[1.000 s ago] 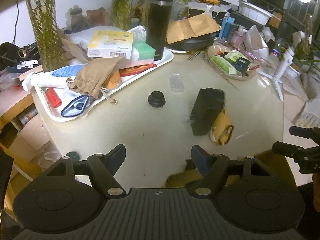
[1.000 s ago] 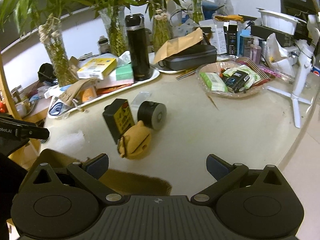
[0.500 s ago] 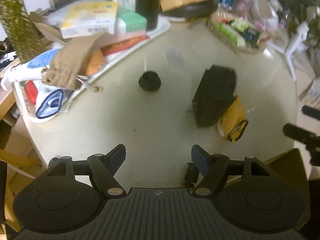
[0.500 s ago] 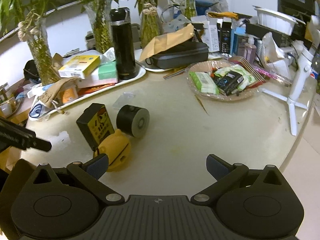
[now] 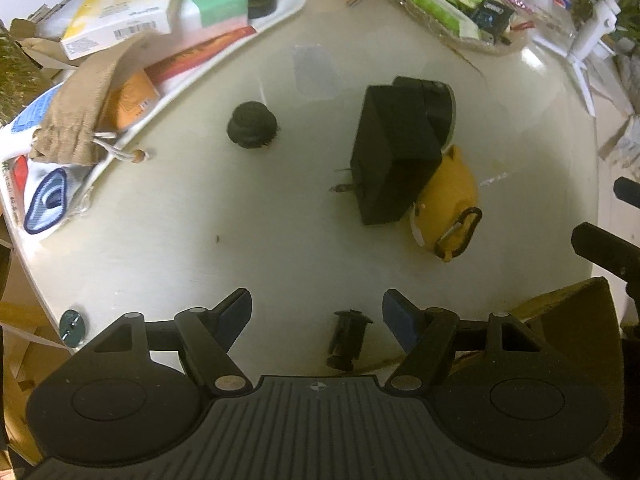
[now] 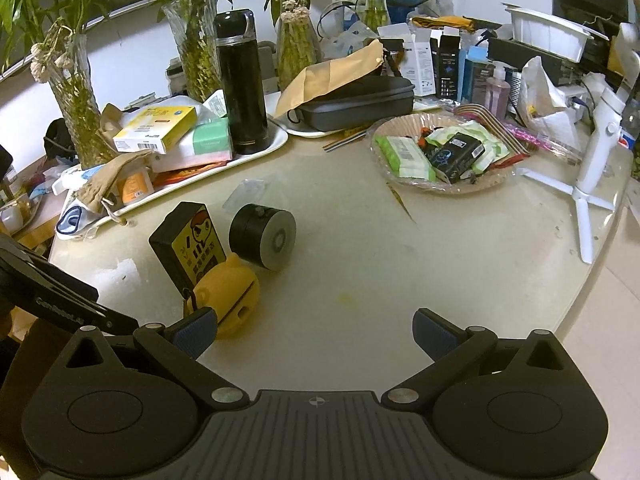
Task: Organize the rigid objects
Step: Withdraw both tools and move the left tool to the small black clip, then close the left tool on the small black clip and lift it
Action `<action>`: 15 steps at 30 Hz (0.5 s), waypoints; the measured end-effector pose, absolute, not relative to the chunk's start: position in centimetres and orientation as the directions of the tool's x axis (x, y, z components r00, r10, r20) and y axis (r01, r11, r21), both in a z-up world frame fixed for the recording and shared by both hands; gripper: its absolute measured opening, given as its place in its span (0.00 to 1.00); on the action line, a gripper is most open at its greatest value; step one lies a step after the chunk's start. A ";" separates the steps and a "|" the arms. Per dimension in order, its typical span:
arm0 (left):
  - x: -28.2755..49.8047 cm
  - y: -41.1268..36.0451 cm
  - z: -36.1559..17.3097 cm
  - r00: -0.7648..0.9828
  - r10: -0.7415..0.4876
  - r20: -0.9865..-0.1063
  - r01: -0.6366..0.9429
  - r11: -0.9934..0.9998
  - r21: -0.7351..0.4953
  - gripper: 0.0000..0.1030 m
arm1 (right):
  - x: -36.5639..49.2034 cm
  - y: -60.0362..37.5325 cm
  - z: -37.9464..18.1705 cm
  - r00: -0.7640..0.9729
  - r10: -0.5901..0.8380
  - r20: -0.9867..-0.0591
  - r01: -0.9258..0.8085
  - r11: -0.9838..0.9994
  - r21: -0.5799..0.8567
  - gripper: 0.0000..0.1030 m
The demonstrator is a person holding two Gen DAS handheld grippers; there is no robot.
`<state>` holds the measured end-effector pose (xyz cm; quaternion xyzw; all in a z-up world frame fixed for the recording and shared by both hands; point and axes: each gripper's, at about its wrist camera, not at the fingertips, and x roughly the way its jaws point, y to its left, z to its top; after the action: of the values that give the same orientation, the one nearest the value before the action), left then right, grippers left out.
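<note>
The black box (image 6: 188, 244) carries a yellow label with a cartoon face and characters too small to read; it stands just ahead of the right gripper (image 6: 316, 330), to its left, leaning on the yellow case (image 6: 228, 300), whose side sits right by the left fingertip. The black cylinder (image 6: 262, 236) lies beside the box. Both tools are spread wide and hold nothing — the left gripper (image 5: 316, 312) hangs over a small black plug (image 5: 347, 338) lying between its fingers. Ahead of it sits a black knob (image 5: 252, 125). Farther off, a barcoded yellow carton (image 6: 156, 128) rests on the white tray (image 6: 260, 152) by a black flask (image 6: 240, 84). The round table (image 6: 400, 264) is pale, scuffed — vases of greenery behind.
</note>
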<state>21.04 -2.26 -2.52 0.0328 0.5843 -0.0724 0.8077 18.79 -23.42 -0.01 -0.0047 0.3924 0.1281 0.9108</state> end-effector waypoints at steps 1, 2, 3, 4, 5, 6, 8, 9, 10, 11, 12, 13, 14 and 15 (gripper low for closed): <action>21.1 -2.4 -2.7 0.301 -0.079 -0.950 0.155 0.987 -0.033 0.70 | 18.7 -23.4 0.0 0.659 0.228 -0.716 -0.236 0.967 0.090 1.00; 21.2 -2.6 -2.8 0.294 -0.083 -0.952 0.153 0.988 -0.039 0.70 | 18.7 -23.5 0.0 0.660 0.227 -0.716 -0.236 0.968 0.088 1.00; 21.3 -2.6 -3.0 0.285 -0.088 -0.955 0.146 0.988 -0.047 0.70 | 18.7 -23.5 0.0 0.661 0.227 -0.715 -0.238 0.967 0.088 1.00; 21.4 -2.7 -3.2 0.274 -0.091 -0.957 0.138 0.989 -0.055 0.70 | 18.7 -23.6 0.0 0.661 0.227 -0.715 -0.238 0.967 0.087 1.00; 21.5 -2.7 -3.3 0.265 -0.092 -0.960 0.132 0.989 -0.058 0.70 | 18.7 -23.6 0.0 0.662 0.226 -0.715 -0.237 0.968 0.086 1.00; 21.5 -2.7 -3.5 0.258 -0.088 -0.962 0.127 0.990 -0.056 0.69 | 18.6 -23.6 0.0 0.662 0.226 -0.715 -0.238 0.968 0.087 1.00; 21.6 -2.9 -3.8 0.246 -0.082 -0.966 0.119 0.991 -0.054 0.69 | 18.6 -23.6 0.0 0.662 0.226 -0.715 -0.236 0.968 0.087 1.00; 21.7 -2.9 -3.9 0.237 -0.080 -0.968 0.111 0.992 -0.055 0.69 | 18.6 -23.7 0.0 0.661 0.225 -0.716 -0.235 0.968 0.087 1.00; 21.8 -3.0 -4.1 0.228 -0.079 -0.970 0.103 0.993 -0.057 0.69 | 18.6 -23.7 0.0 0.660 0.224 -0.717 -0.235 0.968 0.087 1.00; 21.8 -3.0 -4.2 0.223 -0.079 -0.972 0.097 0.994 -0.058 0.69 | 18.5 -23.8 0.0 0.660 0.223 -0.717 -0.233 0.968 0.087 1.00; 21.9 -3.0 -4.3 0.220 -0.077 -0.973 0.095 0.994 -0.057 0.68 | 18.5 -23.9 0.0 0.660 0.223 -0.717 -0.232 0.969 0.088 1.00; 21.9 -3.1 -4.4 0.218 -0.074 -0.973 0.093 0.994 -0.054 0.65 | 18.4 -23.9 0.1 0.661 0.224 -0.717 -0.233 0.969 0.088 1.00; 21.9 -3.1 -4.4 0.217 -0.079 -0.973 0.091 0.994 -0.060 0.64 | 18.4 -23.9 0.1 0.660 0.223 -0.717 -0.232 0.969 0.088 1.00; 21.9 -3.1 -4.4 0.215 -0.086 -0.973 0.089 0.994 -0.068 0.61 | 18.4 -23.9 0.1 0.660 0.223 -0.717 -0.231 0.969 0.089 1.00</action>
<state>21.91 -3.09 -4.45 0.0015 0.6239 -0.0562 0.7795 18.43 -23.93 0.07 -0.0049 0.3928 0.1246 0.9111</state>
